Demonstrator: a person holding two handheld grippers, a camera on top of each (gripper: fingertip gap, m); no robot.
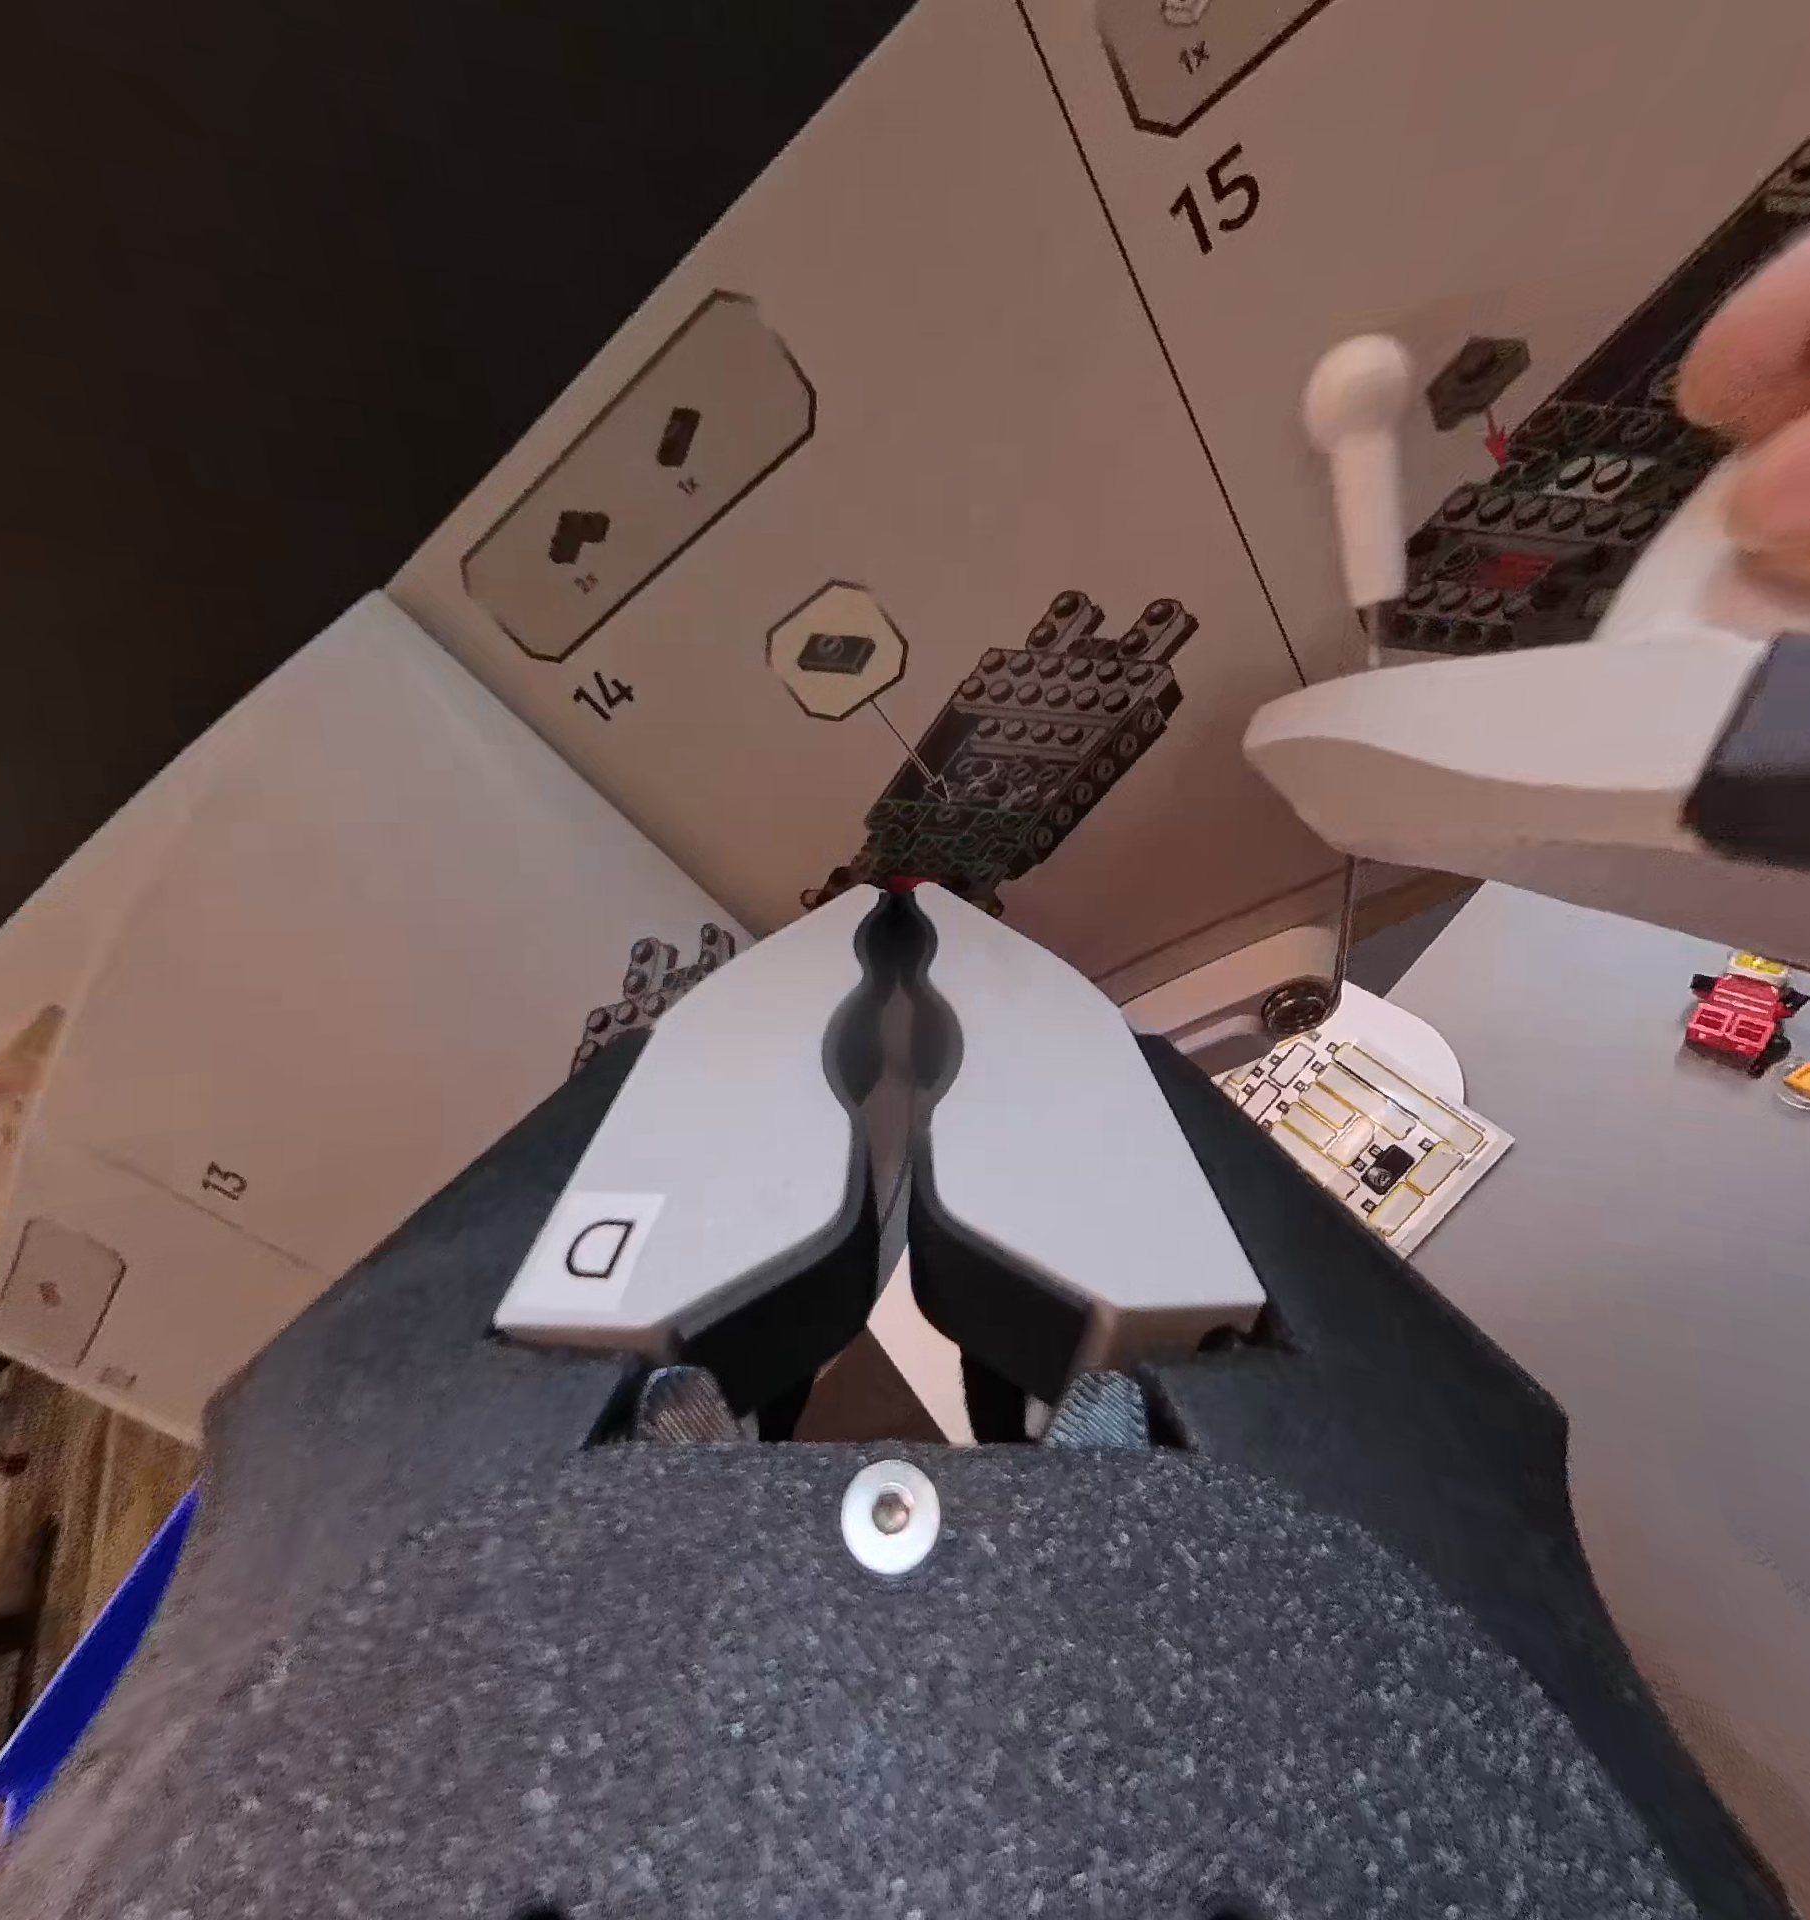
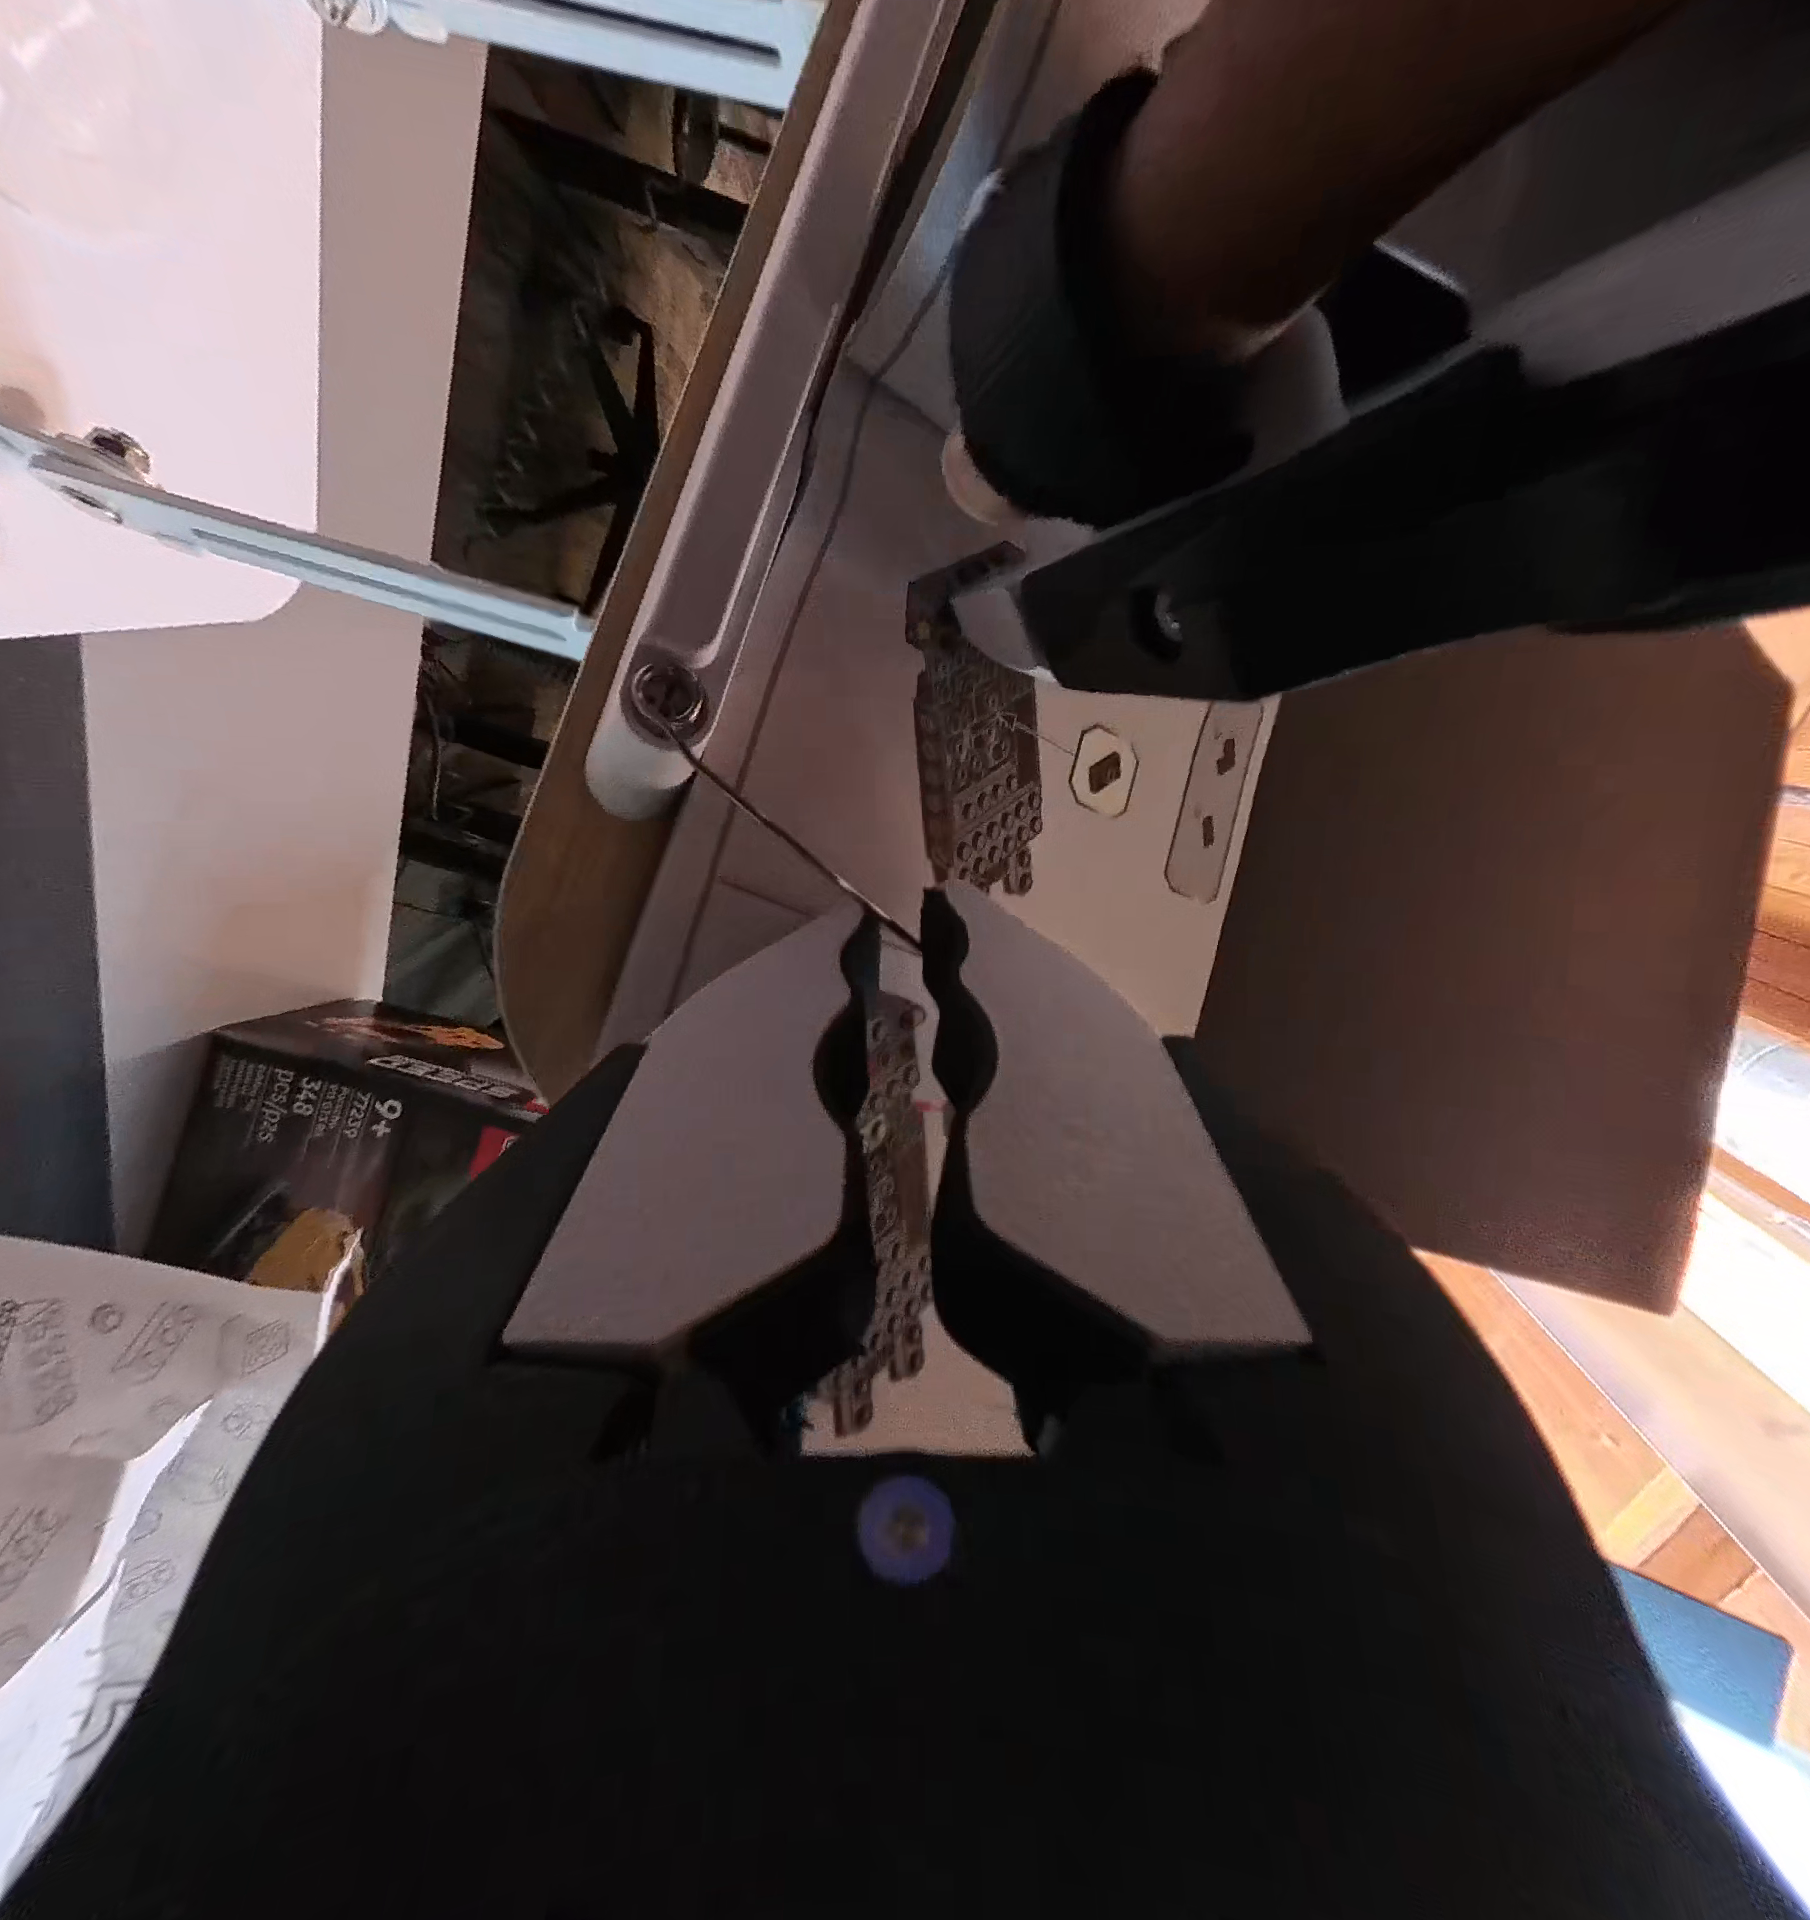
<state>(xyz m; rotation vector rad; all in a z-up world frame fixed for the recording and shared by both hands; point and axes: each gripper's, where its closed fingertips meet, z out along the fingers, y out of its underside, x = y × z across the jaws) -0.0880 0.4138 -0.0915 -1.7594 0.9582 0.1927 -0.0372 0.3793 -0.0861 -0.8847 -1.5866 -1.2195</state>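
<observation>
The left gripper (image 1: pixel 906 896) has its jaws closed, pinching a tiny red piece (image 1: pixel 906 883) at the very tips, above an open instruction booklet (image 1: pixel 984 499). The right gripper (image 2: pixel 906 914), jaws narrowly apart, holds nothing and hangs over the same booklet beside a thin wire arm (image 2: pixel 776 831). Such a shallow tip hold could let the red piece slip free.

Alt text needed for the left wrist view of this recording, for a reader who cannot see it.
The left gripper, grey fingers closed with a small red speck at their tips, hovers over an open brick-building instruction booklet. The other gripper's white finger and a hand enter from the right, above a sticker sheet and a small red brick figure.
</observation>
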